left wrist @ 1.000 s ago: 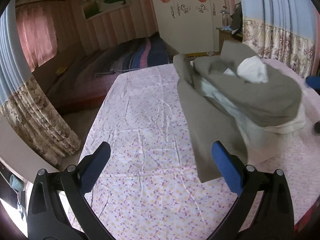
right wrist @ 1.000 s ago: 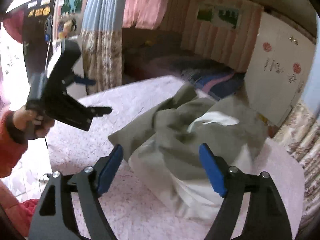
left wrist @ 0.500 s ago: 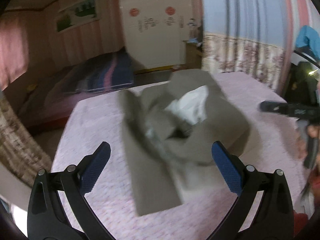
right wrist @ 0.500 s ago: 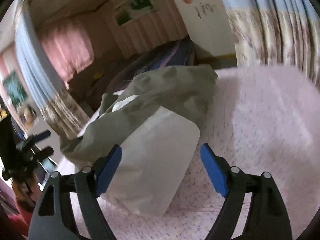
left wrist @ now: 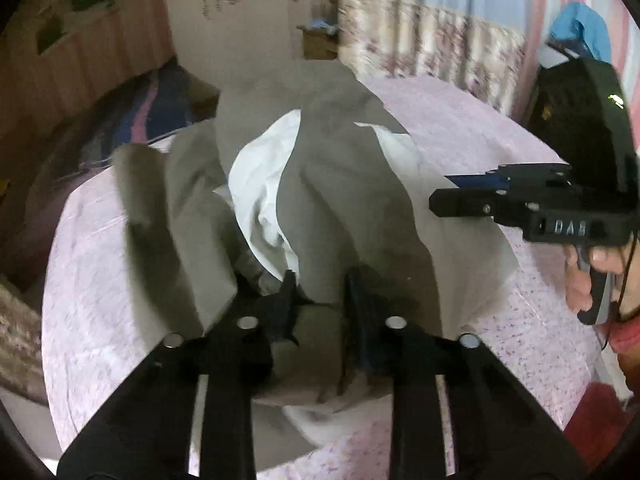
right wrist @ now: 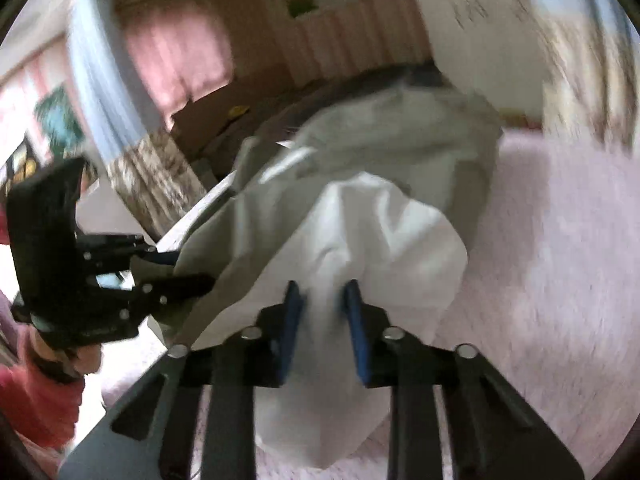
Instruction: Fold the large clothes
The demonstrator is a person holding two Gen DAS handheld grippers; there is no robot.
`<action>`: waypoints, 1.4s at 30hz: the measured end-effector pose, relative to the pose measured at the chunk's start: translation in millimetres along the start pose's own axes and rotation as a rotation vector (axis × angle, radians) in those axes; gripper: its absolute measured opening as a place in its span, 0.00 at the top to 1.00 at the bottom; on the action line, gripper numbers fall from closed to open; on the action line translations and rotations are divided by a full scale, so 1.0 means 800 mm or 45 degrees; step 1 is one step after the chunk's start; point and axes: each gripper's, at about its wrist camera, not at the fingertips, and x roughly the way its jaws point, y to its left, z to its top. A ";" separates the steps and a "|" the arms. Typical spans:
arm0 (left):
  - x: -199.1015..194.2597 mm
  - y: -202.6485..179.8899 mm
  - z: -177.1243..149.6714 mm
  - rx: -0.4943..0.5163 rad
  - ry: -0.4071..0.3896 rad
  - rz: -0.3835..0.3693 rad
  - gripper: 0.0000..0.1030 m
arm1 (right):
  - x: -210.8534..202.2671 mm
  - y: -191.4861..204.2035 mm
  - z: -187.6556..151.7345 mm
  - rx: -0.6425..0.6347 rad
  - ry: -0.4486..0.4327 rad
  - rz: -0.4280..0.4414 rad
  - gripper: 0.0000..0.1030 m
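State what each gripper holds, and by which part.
Left gripper grips the garment by its grey near edge; right gripper grips its white lining.

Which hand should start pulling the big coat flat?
Probably both, but the left gripper leads: it pinches the grey outer cloth, while the right gripper only grips the white lining.

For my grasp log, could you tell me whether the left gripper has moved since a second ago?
Yes: the left gripper came in over the bedsheet and closed on the coat.
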 end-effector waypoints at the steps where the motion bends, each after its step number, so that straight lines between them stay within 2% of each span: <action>1: -0.013 0.010 -0.005 -0.027 -0.026 0.024 0.81 | -0.002 0.015 0.006 -0.043 -0.010 0.008 0.84; 5: -0.065 0.052 -0.039 -0.154 -0.081 0.111 0.85 | 0.014 0.085 0.028 -0.272 0.040 0.072 0.86; 7: -0.080 0.066 -0.068 -0.199 -0.088 0.202 0.89 | 0.036 0.114 0.029 -0.383 0.090 0.077 0.86; 9: -0.067 0.079 -0.100 -0.251 -0.009 0.230 0.90 | 0.066 0.132 0.023 -0.481 0.166 0.041 0.86; 12: -0.037 0.085 -0.126 -0.277 0.060 0.245 0.88 | 0.103 0.136 0.005 -0.581 0.243 -0.029 0.85; 14: -0.030 0.080 -0.127 -0.250 0.054 0.278 0.88 | 0.112 0.140 0.001 -0.626 0.243 -0.062 0.85; 16: -0.020 0.071 -0.118 -0.188 0.060 0.352 0.86 | 0.110 0.146 0.004 -0.649 0.240 -0.094 0.84; 19: -0.022 0.070 -0.115 -0.175 0.055 0.343 0.84 | 0.092 0.149 0.008 -0.648 0.225 -0.101 0.79; 20: -0.026 0.069 -0.113 -0.180 0.049 0.340 0.80 | 0.082 0.148 0.008 -0.639 0.211 -0.100 0.78; 21: -0.031 0.071 -0.115 -0.187 0.042 0.346 0.69 | 0.067 0.150 0.008 -0.635 0.192 -0.098 0.70; 22: -0.037 0.073 -0.114 -0.194 0.034 0.363 0.60 | 0.054 0.152 0.005 -0.635 0.181 -0.100 0.53; 23: -0.043 0.071 -0.109 -0.204 0.024 0.383 0.34 | 0.042 0.153 0.004 -0.636 0.162 -0.111 0.41; 24: -0.048 0.071 -0.104 -0.211 0.007 0.398 0.06 | 0.028 0.157 0.002 -0.636 0.135 -0.123 0.23; 26: -0.064 0.070 -0.097 -0.219 -0.068 0.407 0.03 | -0.003 0.159 0.000 -0.632 0.056 -0.135 0.17; 31: -0.072 0.080 -0.072 -0.277 -0.071 0.399 0.03 | -0.050 0.139 0.003 -0.439 -0.069 -0.233 0.03; 34: -0.077 0.082 -0.061 -0.317 -0.081 0.420 0.03 | -0.062 0.110 0.001 -0.271 -0.136 -0.259 0.02; 37: -0.076 0.087 -0.048 -0.353 -0.112 0.444 0.03 | -0.067 0.072 -0.014 -0.028 -0.227 -0.292 0.02; 42: -0.062 0.089 -0.045 -0.423 -0.126 0.424 0.03 | -0.039 0.025 -0.042 0.308 -0.206 -0.300 0.02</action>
